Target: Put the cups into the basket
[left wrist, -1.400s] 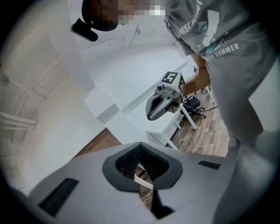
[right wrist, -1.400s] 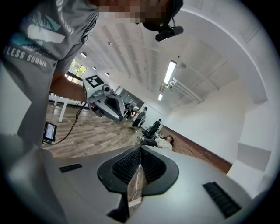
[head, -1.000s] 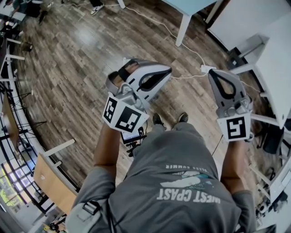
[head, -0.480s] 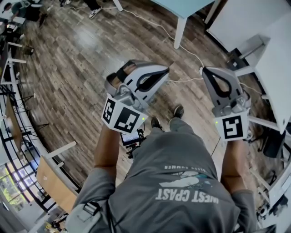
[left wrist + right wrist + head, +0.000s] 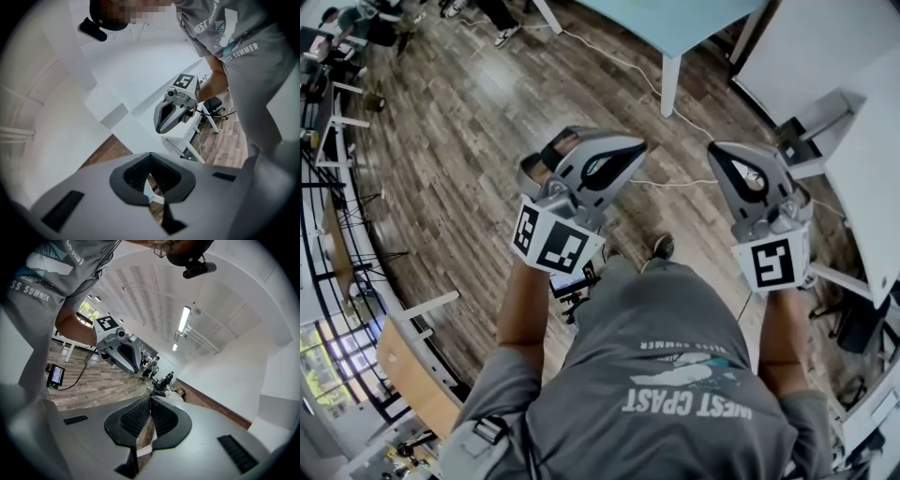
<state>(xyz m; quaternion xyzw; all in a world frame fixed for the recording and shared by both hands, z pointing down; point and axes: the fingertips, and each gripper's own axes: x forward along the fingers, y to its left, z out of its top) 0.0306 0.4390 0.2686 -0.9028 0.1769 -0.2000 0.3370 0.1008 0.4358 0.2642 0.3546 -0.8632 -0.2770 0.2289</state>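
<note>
At the centre of the head view, over the plank floor (image 5: pixel 441 131), the left gripper (image 5: pixel 630 152) and the right gripper (image 5: pixel 724 161) are held up side by side, apart. Each gripper view shows its jaws pressed together with nothing between them. No cup and no basket shows in any view, so neither can be placed. Cups are likely light, stiff and perhaps smooth-sided — a gentle hold across the rim or wall looks safest.

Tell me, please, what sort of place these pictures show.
Probably an open office or lab workroom. It has a wood-plank floor, a table on white legs, an office chair and a long ceiling light.
</note>
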